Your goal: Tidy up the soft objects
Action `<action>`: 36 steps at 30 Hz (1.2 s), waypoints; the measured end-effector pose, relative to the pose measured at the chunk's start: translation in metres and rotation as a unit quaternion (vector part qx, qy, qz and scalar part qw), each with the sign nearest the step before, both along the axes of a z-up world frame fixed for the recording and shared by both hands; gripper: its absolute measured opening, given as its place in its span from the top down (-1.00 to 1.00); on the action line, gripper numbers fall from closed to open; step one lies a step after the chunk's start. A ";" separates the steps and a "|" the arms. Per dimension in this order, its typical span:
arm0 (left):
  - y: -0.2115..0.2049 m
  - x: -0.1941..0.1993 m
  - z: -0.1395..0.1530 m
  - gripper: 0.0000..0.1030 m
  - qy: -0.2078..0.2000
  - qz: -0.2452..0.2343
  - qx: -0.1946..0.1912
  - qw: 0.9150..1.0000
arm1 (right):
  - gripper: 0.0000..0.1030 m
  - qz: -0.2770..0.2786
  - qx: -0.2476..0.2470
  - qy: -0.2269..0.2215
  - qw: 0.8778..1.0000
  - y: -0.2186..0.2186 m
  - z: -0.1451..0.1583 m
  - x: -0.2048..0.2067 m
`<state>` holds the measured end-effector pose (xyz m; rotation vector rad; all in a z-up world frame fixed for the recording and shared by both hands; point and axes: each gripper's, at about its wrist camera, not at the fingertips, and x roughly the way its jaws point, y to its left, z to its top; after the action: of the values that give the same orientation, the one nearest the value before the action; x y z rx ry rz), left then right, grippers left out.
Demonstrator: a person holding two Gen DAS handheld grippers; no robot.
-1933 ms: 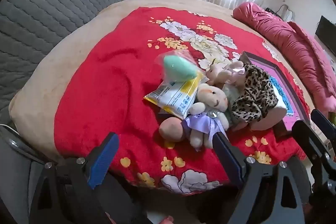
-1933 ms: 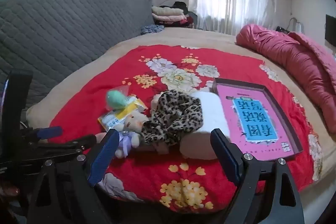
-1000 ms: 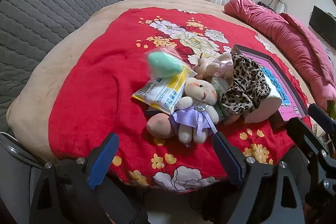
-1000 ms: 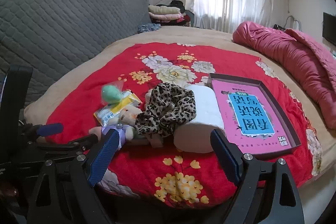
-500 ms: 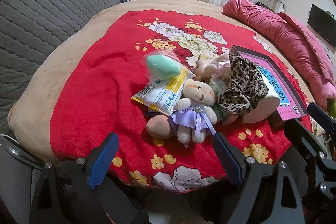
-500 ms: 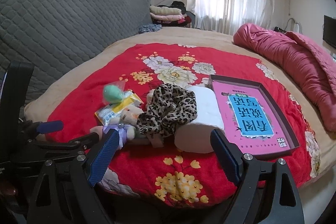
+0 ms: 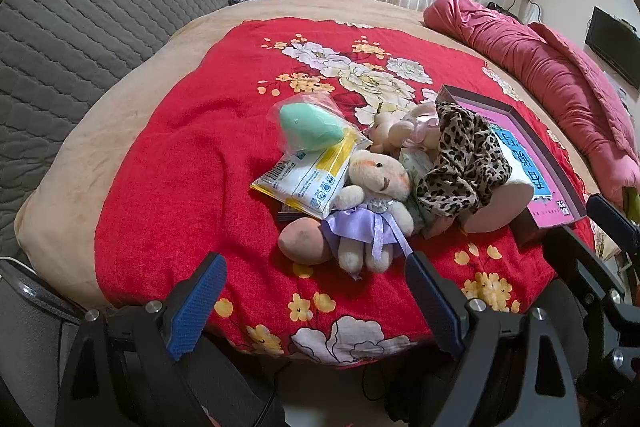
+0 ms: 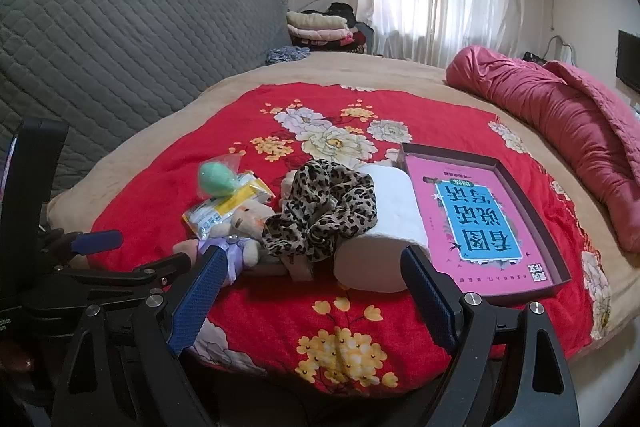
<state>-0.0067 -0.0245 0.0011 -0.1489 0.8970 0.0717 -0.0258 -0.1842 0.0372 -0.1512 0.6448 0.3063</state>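
Note:
A pile of soft things lies on the red flowered blanket [image 7: 192, 163]. It holds a plush bunny in a purple dress [image 7: 374, 203], a pink pad [image 7: 302, 241], a green sponge in a clear bag [image 7: 310, 123], a yellow-white tissue pack [image 7: 308, 177], a small cream plush [image 7: 400, 129], a leopard scrunchie [image 7: 464, 163] and a white paper roll [image 8: 386, 223]. The pile also shows in the right wrist view, with the bunny [image 8: 244, 223] and scrunchie [image 8: 324, 211]. My left gripper [image 7: 316, 281] is open and empty, near the bed's front edge below the bunny. My right gripper [image 8: 310, 277] is open and empty in front of the roll.
A dark tray with a pink book [image 8: 476, 215] lies right of the pile. A rolled pink quilt [image 8: 560, 123] lies along the far right. A grey quilted headboard [image 8: 120, 55] is on the left. Folded clothes [image 8: 320, 27] are stacked at the back.
Both grippers have shifted slightly in front of the bed, so the pile sits a bit differently in view. Both stay open and empty. Nothing on the blanket has moved.

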 end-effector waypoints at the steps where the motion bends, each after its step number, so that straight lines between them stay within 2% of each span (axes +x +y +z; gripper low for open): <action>1: 0.000 0.000 0.000 -0.75 0.000 0.000 0.000 1.000 | -0.73 0.001 0.000 0.000 1.000 0.000 0.000 0.000; 24: 0.008 0.001 -0.003 -0.75 0.005 0.005 -0.008 1.000 | -0.73 0.001 0.004 0.005 1.000 0.000 -0.002 0.001; 36: 0.039 0.017 -0.029 -0.75 0.041 0.024 -0.023 0.999 | -0.73 0.004 0.007 0.013 1.000 0.000 -0.008 0.006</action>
<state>0.0107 0.0145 -0.0275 -0.2121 0.9783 0.1018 -0.0198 -0.1843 0.0290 -0.1368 0.6687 0.3205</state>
